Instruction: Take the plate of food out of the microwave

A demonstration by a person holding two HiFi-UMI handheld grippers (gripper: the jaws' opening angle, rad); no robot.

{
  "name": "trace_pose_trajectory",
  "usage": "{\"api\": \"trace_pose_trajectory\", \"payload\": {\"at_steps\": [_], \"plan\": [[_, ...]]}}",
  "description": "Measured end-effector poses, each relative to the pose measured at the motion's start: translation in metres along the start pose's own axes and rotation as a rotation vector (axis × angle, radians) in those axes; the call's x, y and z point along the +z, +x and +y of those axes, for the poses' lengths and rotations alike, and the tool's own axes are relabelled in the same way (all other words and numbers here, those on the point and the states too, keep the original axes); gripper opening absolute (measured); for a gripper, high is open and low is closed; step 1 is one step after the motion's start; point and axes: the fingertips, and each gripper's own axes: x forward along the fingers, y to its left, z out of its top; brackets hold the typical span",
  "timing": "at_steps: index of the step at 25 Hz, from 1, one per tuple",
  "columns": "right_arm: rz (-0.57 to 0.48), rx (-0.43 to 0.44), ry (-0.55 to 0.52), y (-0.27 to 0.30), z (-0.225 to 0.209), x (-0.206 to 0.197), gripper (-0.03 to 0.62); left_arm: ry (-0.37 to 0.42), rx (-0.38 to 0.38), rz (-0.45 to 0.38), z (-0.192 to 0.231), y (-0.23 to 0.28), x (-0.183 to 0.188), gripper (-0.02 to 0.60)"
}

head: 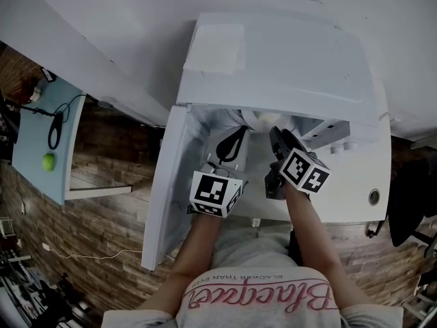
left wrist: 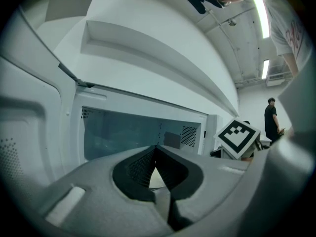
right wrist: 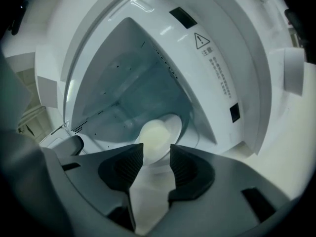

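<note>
Inspection at the open microwave (head: 287, 60): the door (head: 167, 183) is swung out to the left and both grippers are at the mouth of the cavity. The plate (right wrist: 175, 125) sits on the cavity floor, inside the microwave, with a pale mound of food (right wrist: 154, 135) on it. In the right gripper view it lies straight ahead of the right gripper (right wrist: 157, 154), just beyond the tips and centred on the gap. The plate is round, so I note no long axis to line up with; the near rim is the part facing me. The right gripper's fingers (right wrist: 128, 164) stand wide apart, with nothing between them and touching nothing. The left gripper (left wrist: 156, 149) also faces the cavity, from nearer the door side. Its fingers (left wrist: 136, 169) are together at the tips and hold nothing, and I cannot pick out the plate with certainty in that view. My judgement: the right gripper is the better placed, and the coming move turns on sliding it forward so that the near rim enters the gap before closing. Removal has not begun.
</note>
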Motion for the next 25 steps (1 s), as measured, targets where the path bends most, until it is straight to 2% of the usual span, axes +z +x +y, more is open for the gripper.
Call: {"api": "trace_pose_trajectory", "payload": {"at_steps": [11, 17, 25], "plan": [[-0.016, -0.132, -0.010, 0.017, -0.010, 0.000, 0.179, 0.006, -0.006, 0.015, 0.001, -0.001, -0.009, 0.006], [0.042, -0.262, -0.121, 0.026, -0.015, 0.001, 0.179, -0.003, 0.007, 0.008, 0.008, -0.001, -0.007, 0.006], [0.111, -0.295, -0.082, 0.013, -0.021, 0.000, 0.175, -0.007, 0.003, 0.007, 0.008, 0.000, -0.008, 0.006]]}}
